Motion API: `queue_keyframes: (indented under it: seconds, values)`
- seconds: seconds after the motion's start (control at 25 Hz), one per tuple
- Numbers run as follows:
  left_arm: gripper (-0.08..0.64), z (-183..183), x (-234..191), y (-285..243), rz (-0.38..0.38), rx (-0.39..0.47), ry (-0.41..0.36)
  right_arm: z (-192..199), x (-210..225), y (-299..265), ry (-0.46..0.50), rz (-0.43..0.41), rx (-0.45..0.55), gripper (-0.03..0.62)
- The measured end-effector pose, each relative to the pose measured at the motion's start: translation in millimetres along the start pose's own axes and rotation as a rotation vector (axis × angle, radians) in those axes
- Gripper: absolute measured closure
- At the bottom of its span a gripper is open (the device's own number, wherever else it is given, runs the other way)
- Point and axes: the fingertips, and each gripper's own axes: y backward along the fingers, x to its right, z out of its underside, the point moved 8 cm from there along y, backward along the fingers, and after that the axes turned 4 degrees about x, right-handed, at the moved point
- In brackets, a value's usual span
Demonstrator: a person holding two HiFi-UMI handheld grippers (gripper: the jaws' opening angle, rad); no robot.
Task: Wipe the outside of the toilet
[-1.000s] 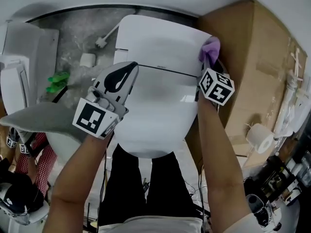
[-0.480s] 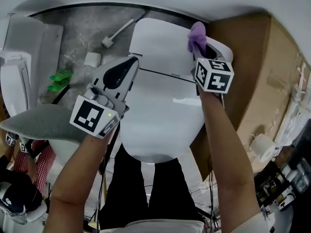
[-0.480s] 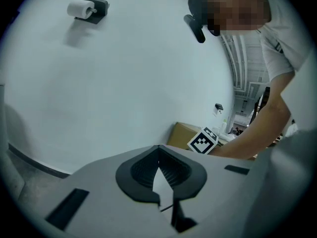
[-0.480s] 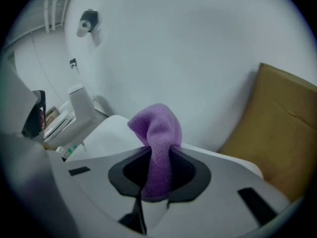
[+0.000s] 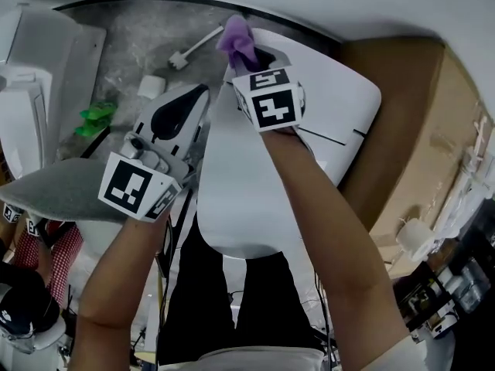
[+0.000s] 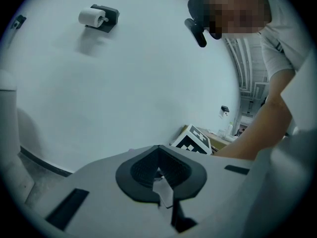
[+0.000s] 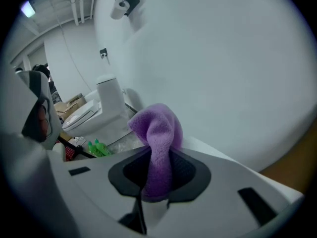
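The white toilet (image 5: 255, 192) stands in the middle of the head view with its lid down. My right gripper (image 5: 243, 59) reaches over the toilet's back left corner and is shut on a purple cloth (image 5: 237, 40). In the right gripper view the cloth (image 7: 159, 133) bunches up out of the right gripper (image 7: 154, 185), with the toilet's white edge (image 7: 213, 150) just behind it. My left gripper (image 5: 198, 97) hovers beside the toilet's left side, shut and holding nothing. The left gripper view shows the left gripper (image 6: 161, 176) pointing at the bare wall.
A large cardboard box (image 5: 406, 130) stands against the toilet's right side, with a paper roll (image 5: 414, 239) by it. On the grey floor to the left lie a white brush (image 5: 189, 49), green bottles (image 5: 97, 117) and a second toilet (image 7: 101, 105). A roll holder (image 6: 97, 17) hangs on the wall.
My right gripper has carried the purple cloth from the toilet's back right corner across the back to its back left corner. The left gripper has stayed beside the left side.
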Motion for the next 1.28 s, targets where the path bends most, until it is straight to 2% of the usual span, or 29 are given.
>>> queue_keyframes:
  seconds: [0.24, 0.52, 0.68, 0.96, 1.16, 1.28]
  values:
    - [0.554, 2.4, 4.3, -0.8, 0.003, -0.013, -0.004, 22.1, -24.6, 19.1, -0.006, -0.025, -0.008, 0.508]
    - [0.554, 2.8, 20.9, -15.0, 0.027, -0.031, -0.006, 66.7, -7.6, 65.3, -0.095, 0.04, -0.011, 0.508]
    - [0.554, 6.4, 41.3, -31.5, 0.064, -0.041, -0.001, 108.6, 29.3, 109.1, -0.167, 0.13, -0.014, 0.506]
    - [0.554, 15.0, 63.8, -50.1, 0.112, -0.064, 0.005, 171.8, 111.5, 187.2, -0.345, 0.361, -0.011, 0.506]
    - [0.554, 17.1, 62.8, -49.3, 0.11, -0.07, 0.004, 195.3, 128.5, 213.4, -0.435, 0.489, -0.003, 0.506]
    - [0.554, 15.4, 58.7, -43.1, 0.103, -0.069, -0.005, 198.0, 126.9, 215.2, -0.461, 0.534, 0.015, 0.506]
